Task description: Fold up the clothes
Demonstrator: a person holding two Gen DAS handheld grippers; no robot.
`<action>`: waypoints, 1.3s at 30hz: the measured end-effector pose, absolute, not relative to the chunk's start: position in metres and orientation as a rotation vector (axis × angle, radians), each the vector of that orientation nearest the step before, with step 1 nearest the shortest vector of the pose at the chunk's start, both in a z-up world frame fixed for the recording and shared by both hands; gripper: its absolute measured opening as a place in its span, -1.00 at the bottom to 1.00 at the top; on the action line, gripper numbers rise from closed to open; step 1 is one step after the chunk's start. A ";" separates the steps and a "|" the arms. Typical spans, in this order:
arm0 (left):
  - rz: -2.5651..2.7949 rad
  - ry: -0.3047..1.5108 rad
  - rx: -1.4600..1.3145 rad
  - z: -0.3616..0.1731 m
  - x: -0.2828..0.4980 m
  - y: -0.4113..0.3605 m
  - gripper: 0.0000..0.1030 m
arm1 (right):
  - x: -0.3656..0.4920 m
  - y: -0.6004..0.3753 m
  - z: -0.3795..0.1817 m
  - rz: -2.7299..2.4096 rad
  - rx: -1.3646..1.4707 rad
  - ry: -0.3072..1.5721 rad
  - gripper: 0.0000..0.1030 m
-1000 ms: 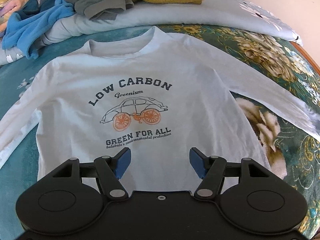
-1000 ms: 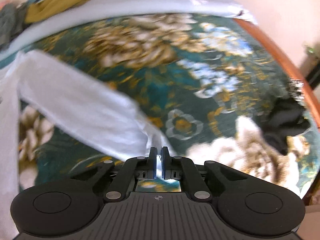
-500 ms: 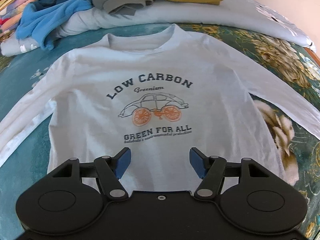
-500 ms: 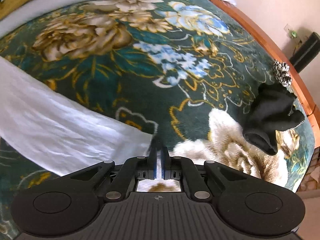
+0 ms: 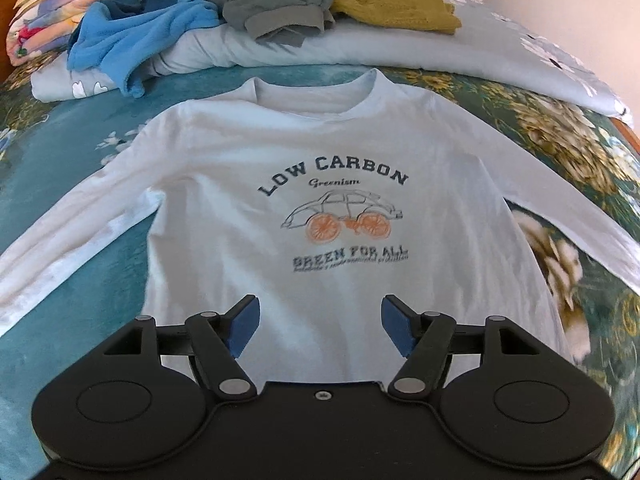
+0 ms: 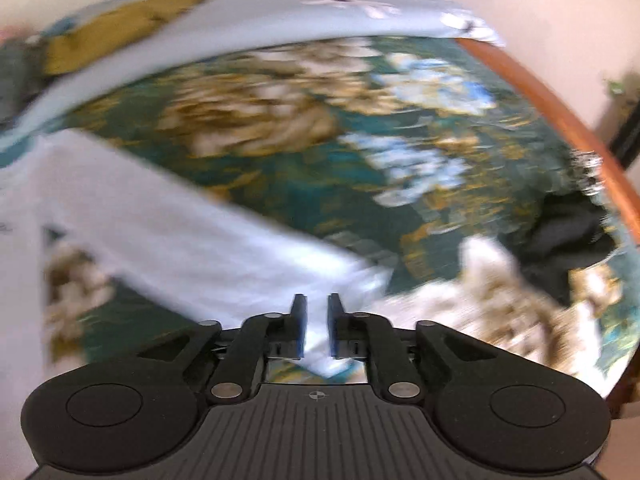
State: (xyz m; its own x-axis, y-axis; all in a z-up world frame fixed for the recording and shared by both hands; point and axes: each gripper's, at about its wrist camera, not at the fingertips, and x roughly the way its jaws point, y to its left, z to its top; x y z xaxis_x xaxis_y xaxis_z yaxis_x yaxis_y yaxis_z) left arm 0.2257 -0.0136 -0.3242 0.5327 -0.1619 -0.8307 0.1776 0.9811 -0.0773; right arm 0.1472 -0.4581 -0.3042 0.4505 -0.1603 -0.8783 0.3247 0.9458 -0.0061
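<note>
shirt (image 5: 320,152): flat on bed (image 5: 60,168), collar far end | left tongs (image 5: 320,330): spread wide | right tongs (image 6: 317,330): just parting, sleeve (image 6: 180,236) tip between

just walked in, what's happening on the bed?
A person with tongs in each hand is folding a pale blue long-sleeved shirt spread face up on the floral bedspread. The left tongs hang open above the hem, gripping nothing. The right tongs have just been opening at the sleeve cuff, which lies between the barely parted pads. No fold made yet.
</note>
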 end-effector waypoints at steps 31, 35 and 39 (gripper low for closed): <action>-0.311 1.203 -0.214 -0.346 0.097 0.135 -0.17 | 0.075 -0.269 -0.345 0.032 0.207 1.301 -0.81; -0.315 1.217 -0.249 -0.346 0.096 0.136 -0.41 | 0.075 -0.268 -0.342 0.027 0.190 1.299 -0.85; -0.303 1.221 -0.237 -0.345 0.095 0.136 -0.95 | 0.076 -0.266 -0.339 0.018 0.169 1.299 -0.86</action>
